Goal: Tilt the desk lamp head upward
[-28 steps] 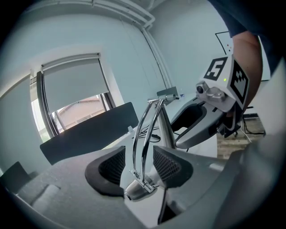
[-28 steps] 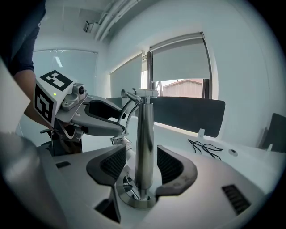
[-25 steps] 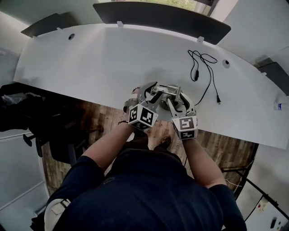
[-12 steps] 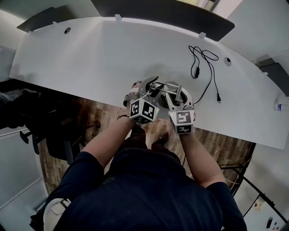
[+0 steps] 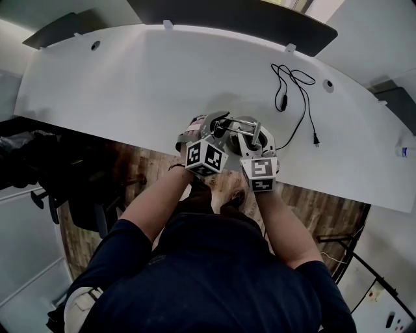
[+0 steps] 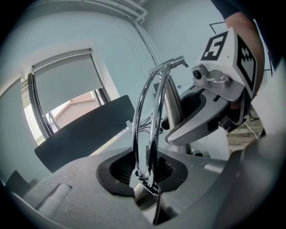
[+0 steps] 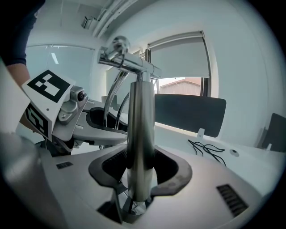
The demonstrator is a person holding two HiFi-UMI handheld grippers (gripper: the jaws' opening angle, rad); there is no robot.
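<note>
A chrome desk lamp [image 5: 237, 128] stands at the near edge of the white desk [image 5: 130, 84]. My left gripper [image 5: 218, 132] reaches in from the left and my right gripper [image 5: 257, 140] from the right. In the left gripper view the lamp's two thin curved rods [image 6: 149, 129] run up from between the jaws of the left gripper [image 6: 145, 181], which are closing on them. In the right gripper view the thick chrome post [image 7: 140, 134] fills the padded notch of the right gripper [image 7: 139, 190], whose jaws are also closing. The post's top joint [image 7: 123, 56] is above. The lamp head is hidden.
A black cable [image 5: 294, 97] with a plug lies on the desk to the right of the lamp. A dark panel [image 5: 227, 19] runs along the desk's far edge. A dark chair [image 5: 39, 169] stands at the left on the wooden floor. A small bottle [image 5: 408, 151] is at the right edge.
Both grippers have moved a little further in toward the lamp and closer together. The lamp itself stands where it was.
</note>
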